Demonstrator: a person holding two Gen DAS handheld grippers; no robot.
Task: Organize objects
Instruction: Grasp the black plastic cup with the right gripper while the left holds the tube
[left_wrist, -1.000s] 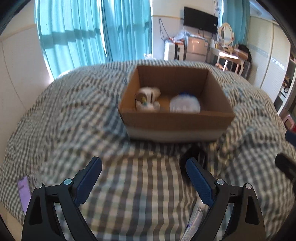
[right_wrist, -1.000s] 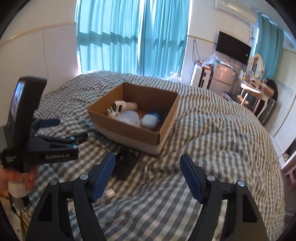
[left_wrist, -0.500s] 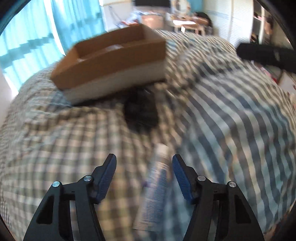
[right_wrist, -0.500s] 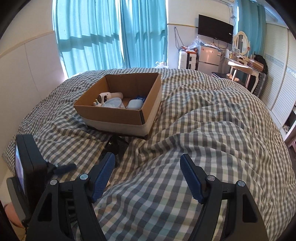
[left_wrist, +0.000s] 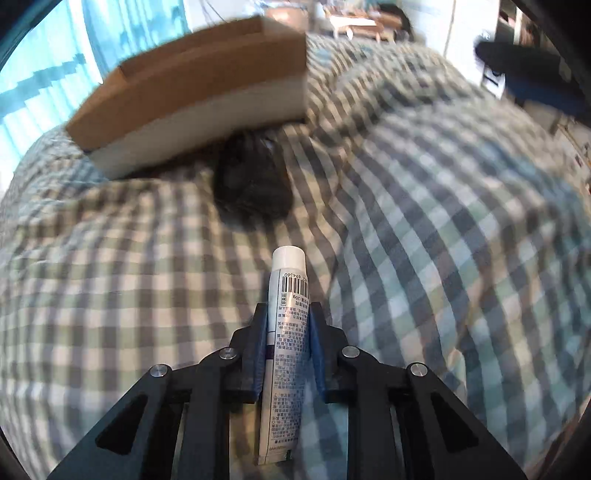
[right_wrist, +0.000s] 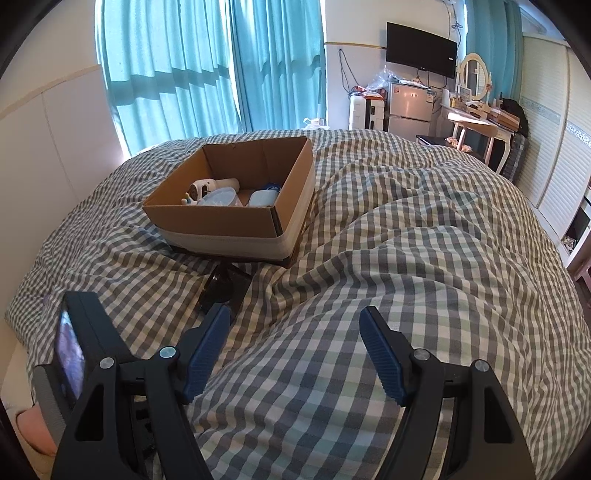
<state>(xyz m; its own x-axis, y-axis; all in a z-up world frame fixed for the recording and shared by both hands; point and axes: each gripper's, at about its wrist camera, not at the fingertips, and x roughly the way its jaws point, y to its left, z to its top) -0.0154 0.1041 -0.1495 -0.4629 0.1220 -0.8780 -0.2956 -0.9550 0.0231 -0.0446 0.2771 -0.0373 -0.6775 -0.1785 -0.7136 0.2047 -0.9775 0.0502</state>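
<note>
The cardboard box (right_wrist: 236, 206) sits toward the far left of the bed, with broad open room on the checked duvet (right_wrist: 424, 280) to its right. A dark object (left_wrist: 251, 184) lies just beside the box's near wall. Teal curtains (right_wrist: 207, 66) hang behind. The left claw (left_wrist: 287, 325) has just been closing, and its pads now clamp the white tube (left_wrist: 286, 332), cap pointing toward the box. The right claw (right_wrist: 293, 350) hangs wide over the duvet, holding nothing.
</note>
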